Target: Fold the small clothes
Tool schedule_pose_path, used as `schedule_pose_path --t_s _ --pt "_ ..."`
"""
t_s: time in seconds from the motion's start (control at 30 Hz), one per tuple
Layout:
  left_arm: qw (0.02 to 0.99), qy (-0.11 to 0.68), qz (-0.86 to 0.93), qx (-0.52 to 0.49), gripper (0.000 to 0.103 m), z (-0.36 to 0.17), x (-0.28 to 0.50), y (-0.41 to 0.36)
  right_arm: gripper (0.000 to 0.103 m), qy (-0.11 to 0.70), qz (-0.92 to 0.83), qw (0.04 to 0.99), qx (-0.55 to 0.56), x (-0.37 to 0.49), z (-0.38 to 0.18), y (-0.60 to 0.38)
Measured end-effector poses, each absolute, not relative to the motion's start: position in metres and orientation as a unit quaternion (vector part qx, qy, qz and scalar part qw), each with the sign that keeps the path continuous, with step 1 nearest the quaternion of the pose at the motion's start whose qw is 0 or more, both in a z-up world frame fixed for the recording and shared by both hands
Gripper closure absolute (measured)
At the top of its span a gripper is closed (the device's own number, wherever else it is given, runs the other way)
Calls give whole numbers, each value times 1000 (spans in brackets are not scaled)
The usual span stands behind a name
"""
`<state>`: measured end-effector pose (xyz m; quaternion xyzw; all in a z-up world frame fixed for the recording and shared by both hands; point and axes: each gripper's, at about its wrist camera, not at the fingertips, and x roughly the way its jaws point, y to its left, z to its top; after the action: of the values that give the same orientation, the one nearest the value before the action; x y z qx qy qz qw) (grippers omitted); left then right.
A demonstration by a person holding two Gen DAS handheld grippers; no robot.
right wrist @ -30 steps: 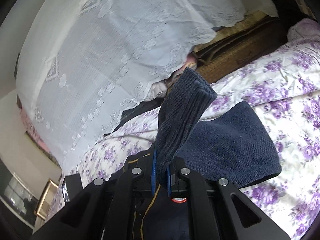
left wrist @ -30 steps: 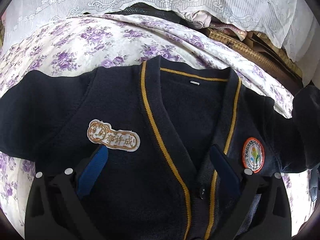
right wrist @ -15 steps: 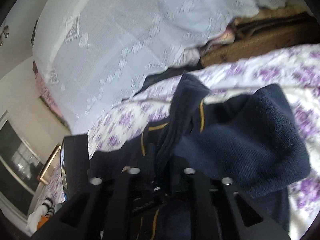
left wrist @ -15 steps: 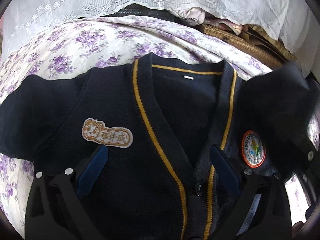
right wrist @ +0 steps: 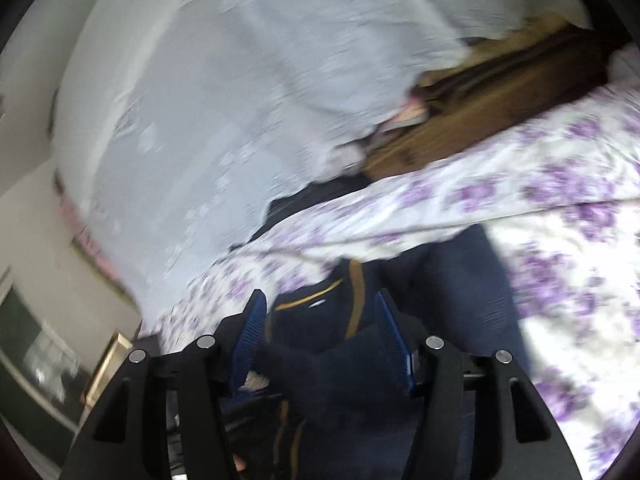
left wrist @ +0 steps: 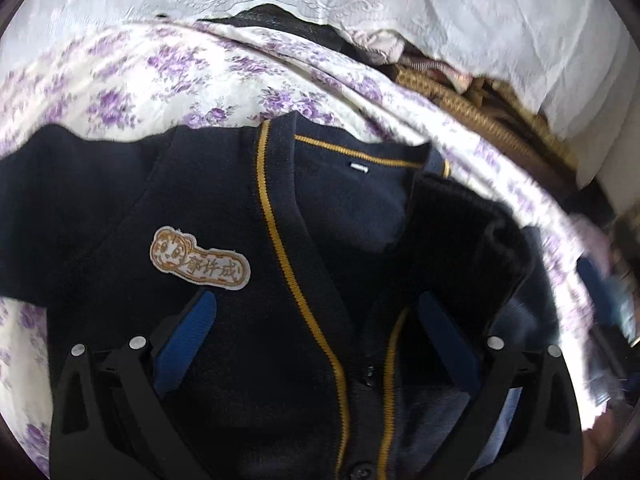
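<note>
Navy knit fills the near view: the cardigan lies front-up on the flowered bedsheet, its gold-trimmed neckline toward the far lace curtain. The left claw hovers over the cardigan's chest with its blue pads spread wide and nothing pinched between them, one pad just below the name patch. On the other side, the sleeve is laid across the chest, bunched in a thick hump rather than flat. The right claw is opening, its pads apart with loose dark cloth between them and not pressed.

To do this step well, I judge the right claw should back straight off without dragging the sleeve, then the hump wants smoothing flat before the other sleeve is folded in to match.
</note>
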<state>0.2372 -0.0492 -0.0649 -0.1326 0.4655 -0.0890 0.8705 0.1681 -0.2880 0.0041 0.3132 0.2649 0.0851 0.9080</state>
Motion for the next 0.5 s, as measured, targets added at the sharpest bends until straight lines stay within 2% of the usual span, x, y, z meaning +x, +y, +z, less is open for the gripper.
schedule_pose_path --t_s 0.23,0.5 --pt "862 472 -92 -164 5 -66 236 -42 46 272 44 887 371 167 -11 -330" --pt "857 479 -80 -171 5 -64 228 -37 46 280 39 890 357 169 -12 -327"
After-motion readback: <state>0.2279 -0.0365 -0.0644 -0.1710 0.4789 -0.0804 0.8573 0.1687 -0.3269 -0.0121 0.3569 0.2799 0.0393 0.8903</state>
